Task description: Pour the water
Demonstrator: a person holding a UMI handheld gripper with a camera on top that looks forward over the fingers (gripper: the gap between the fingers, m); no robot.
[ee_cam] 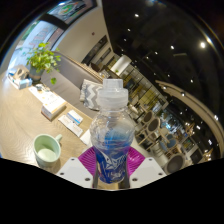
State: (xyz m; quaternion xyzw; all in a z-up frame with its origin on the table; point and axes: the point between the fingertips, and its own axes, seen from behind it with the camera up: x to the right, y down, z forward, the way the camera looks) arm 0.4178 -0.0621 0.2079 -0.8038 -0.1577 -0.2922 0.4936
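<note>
Plastic bottle clamped in claw.

Blue-labelled clear bottle, white cap; pale green cup.

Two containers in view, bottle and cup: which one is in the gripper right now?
The water bottle, white-capped, stands upright, gripped between the gripper pads. The pale green cup sits apart on the wooden table.

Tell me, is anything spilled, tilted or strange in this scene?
Nothing stands out. The hand-held gripper holds the water bottle upright between its pads, cap on. The green cup stands upright on the wooden table, with no spill visible.
</note>
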